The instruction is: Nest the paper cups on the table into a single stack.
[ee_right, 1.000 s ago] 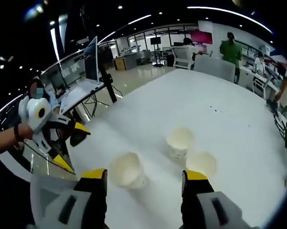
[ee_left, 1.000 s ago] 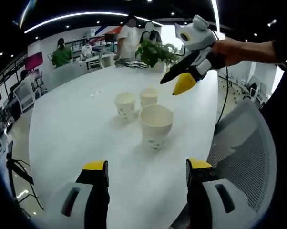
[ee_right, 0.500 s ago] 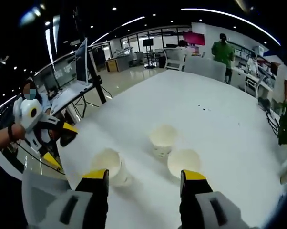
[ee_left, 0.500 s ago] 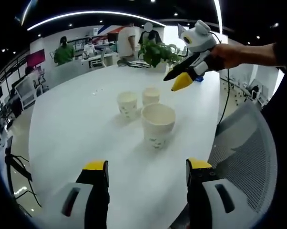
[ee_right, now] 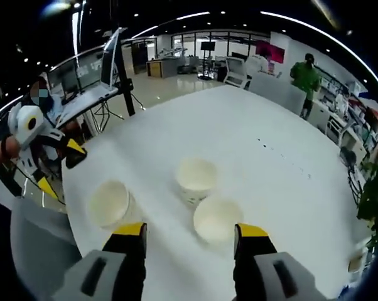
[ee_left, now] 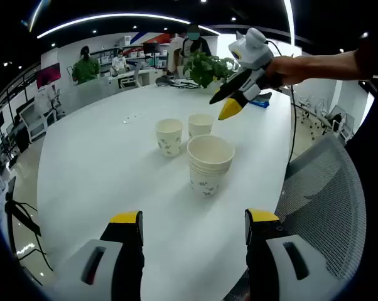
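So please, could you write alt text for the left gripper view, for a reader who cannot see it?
Three paper cups stand upright on a white table: the nearest cup, which shows stacked rims, and two single cups behind it. The left claw is open and empty near the table's edge, while the right claw, held by a hand, hovers above the cups.

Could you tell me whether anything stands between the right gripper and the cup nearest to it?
Nothing visible does. The right gripper hangs open above the table, and the nearest cup sits just ahead of its jaws over bare tabletop.

Tiny dark specks (ee_right: 283, 158) on the white table (ee_right: 252, 132), too small to identify.
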`<action>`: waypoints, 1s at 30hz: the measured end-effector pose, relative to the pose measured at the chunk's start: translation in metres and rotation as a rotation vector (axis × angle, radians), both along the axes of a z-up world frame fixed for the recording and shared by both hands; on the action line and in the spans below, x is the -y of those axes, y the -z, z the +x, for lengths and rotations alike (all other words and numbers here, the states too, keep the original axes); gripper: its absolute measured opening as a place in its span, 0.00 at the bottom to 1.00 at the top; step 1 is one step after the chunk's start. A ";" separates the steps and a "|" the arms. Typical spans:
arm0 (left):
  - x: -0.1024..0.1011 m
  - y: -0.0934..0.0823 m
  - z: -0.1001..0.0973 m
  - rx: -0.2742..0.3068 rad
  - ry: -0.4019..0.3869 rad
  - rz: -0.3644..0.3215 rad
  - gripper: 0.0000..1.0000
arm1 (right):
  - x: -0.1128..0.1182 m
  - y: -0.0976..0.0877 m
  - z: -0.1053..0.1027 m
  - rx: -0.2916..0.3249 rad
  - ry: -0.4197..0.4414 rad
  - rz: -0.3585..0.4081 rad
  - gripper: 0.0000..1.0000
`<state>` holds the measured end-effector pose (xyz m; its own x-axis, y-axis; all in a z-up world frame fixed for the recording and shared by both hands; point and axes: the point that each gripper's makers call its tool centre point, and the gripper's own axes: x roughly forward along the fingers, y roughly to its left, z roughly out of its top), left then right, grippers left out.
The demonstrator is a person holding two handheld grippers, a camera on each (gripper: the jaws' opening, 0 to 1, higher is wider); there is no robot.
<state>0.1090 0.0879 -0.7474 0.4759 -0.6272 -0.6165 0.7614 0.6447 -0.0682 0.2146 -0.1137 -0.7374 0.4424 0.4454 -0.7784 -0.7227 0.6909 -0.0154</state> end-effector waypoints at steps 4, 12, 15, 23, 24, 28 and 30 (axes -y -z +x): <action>0.000 0.001 0.001 -0.003 -0.005 -0.002 0.64 | 0.002 0.008 0.007 -0.021 -0.023 -0.017 0.50; -0.001 0.003 0.001 -0.009 -0.010 0.002 0.64 | -0.010 0.020 0.010 -0.107 -0.110 -0.054 0.48; -0.002 0.003 0.001 -0.011 -0.012 0.002 0.64 | -0.010 0.035 0.012 -0.129 -0.142 -0.080 0.47; -0.005 0.004 0.001 -0.014 -0.019 0.005 0.64 | -0.006 0.048 0.008 -0.199 -0.193 -0.139 0.42; -0.006 0.005 0.002 -0.015 -0.019 0.006 0.64 | -0.005 0.052 0.009 -0.205 -0.196 -0.150 0.41; -0.006 0.005 0.002 -0.017 -0.022 0.003 0.64 | -0.005 0.064 0.009 -0.234 -0.215 -0.173 0.38; -0.006 0.006 0.002 -0.019 -0.021 0.004 0.64 | -0.005 0.070 0.009 -0.246 -0.219 -0.185 0.37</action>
